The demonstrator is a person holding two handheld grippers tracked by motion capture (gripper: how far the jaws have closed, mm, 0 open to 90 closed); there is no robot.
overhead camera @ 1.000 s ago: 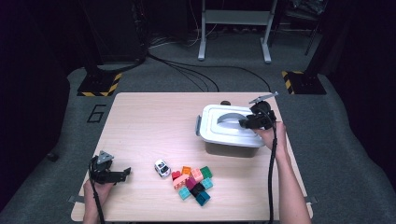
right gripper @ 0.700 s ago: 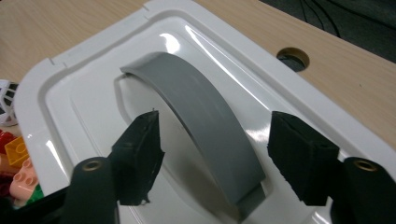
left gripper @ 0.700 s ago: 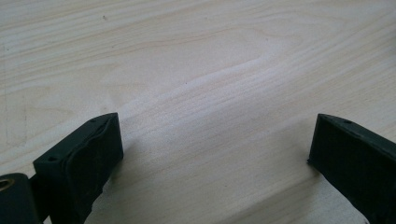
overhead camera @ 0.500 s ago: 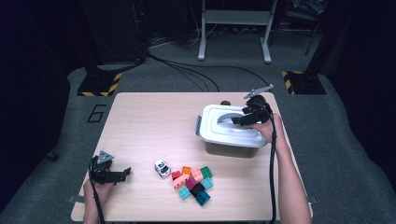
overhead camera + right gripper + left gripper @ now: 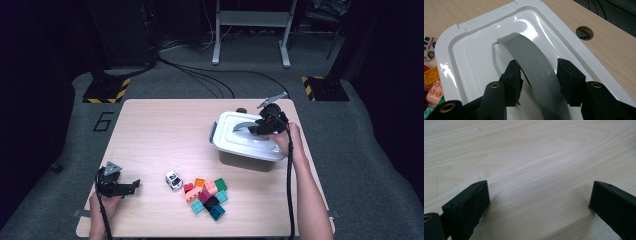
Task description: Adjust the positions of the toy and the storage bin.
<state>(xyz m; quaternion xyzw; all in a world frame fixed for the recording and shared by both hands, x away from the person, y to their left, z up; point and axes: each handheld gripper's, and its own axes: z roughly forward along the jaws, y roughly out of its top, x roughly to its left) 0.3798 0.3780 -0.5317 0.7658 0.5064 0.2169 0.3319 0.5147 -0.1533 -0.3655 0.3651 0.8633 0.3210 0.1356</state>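
Over the white lid, right claw just closing astride its grey handle; left claw apart, low over table.

Two handheld black tools, bare forearms

Each tool, left and right, has black jaws with brass-coloured screws, a grey three-cornered top plate and a trailing black cable.

Bare table lies open left of the white box; toy car and bricks crowd the front.

Right hand-held gripper closing, left hand-held gripper agape
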